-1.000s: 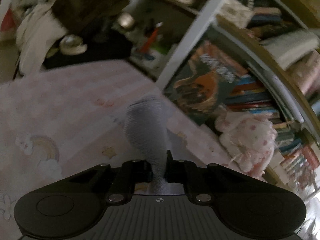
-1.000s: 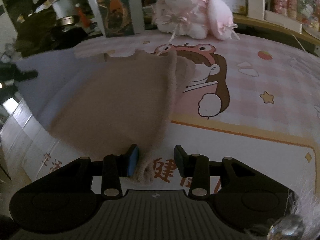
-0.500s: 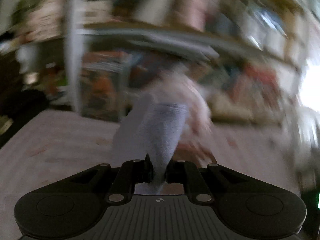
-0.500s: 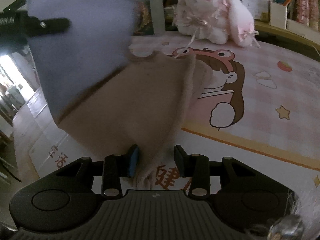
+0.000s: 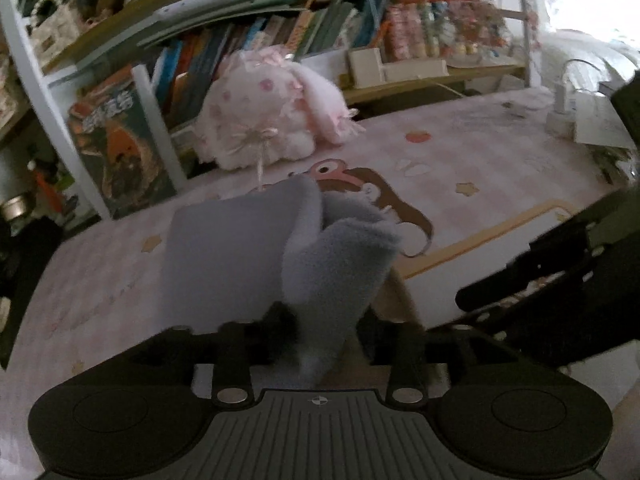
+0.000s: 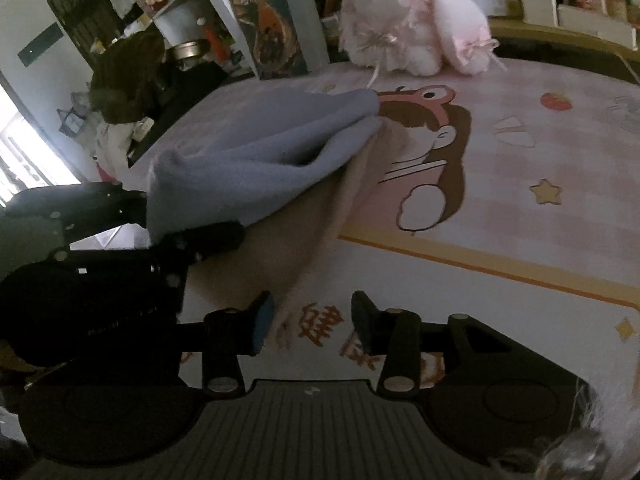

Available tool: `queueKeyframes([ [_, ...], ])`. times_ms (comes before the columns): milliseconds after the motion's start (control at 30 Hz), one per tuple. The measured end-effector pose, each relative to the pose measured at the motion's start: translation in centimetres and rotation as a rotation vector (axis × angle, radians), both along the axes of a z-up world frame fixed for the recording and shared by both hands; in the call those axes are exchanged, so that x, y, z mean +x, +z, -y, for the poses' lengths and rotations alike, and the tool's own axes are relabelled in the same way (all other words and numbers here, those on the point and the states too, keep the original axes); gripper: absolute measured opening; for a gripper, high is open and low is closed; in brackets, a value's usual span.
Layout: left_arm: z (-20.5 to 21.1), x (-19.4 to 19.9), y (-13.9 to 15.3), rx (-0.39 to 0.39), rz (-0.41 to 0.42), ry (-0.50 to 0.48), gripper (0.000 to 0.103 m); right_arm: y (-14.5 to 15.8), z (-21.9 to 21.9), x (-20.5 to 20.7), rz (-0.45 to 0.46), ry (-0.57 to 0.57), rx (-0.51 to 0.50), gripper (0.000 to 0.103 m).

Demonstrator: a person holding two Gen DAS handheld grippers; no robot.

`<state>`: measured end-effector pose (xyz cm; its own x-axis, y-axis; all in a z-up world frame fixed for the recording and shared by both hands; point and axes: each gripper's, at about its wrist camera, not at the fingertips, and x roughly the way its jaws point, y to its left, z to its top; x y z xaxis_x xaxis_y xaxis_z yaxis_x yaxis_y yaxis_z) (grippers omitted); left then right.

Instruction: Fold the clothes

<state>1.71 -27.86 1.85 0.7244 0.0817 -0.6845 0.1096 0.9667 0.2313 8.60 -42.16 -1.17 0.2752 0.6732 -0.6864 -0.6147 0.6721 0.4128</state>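
A cloth, grey-blue on one side (image 5: 332, 268) and beige on the other (image 6: 320, 216), lies partly folded on the pink cartoon mat (image 6: 520, 168). My left gripper (image 5: 324, 328) is shut on its grey-blue corner and holds that corner over the beige part. It also shows in the right wrist view (image 6: 188, 232) at the left. My right gripper (image 6: 310, 316) is open, its jaws apart on either side of the beige edge, not squeezing it. In the left wrist view the right gripper's body (image 5: 560, 276) is at the right.
A pink and white plush toy (image 6: 408, 20) sits at the mat's far edge. Behind it stand bookshelves (image 5: 280, 32) with a white post (image 5: 156, 120). A charger and papers (image 5: 580, 116) lie at the far right. Dark clutter (image 6: 132, 68) is off the mat's left side.
My left gripper has swung the grey-blue corner from the left across over the beige part, towards my right gripper. My right gripper has stayed open at the beige edge.
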Motion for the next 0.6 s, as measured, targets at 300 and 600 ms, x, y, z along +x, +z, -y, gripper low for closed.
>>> queueKeyframes([
  [300, -0.3, -2.5, 4.2, -0.182, 0.086, -0.068, 0.059, -0.3, 3.1, 0.7, -0.038, -0.117, -0.003, 0.056],
  [600, -6.8, -2.2, 5.7, -0.38, 0.229, 0.213, 0.064, 0.6, 3.7, 1.4, -0.103, -0.176, 0.113, 0.07],
])
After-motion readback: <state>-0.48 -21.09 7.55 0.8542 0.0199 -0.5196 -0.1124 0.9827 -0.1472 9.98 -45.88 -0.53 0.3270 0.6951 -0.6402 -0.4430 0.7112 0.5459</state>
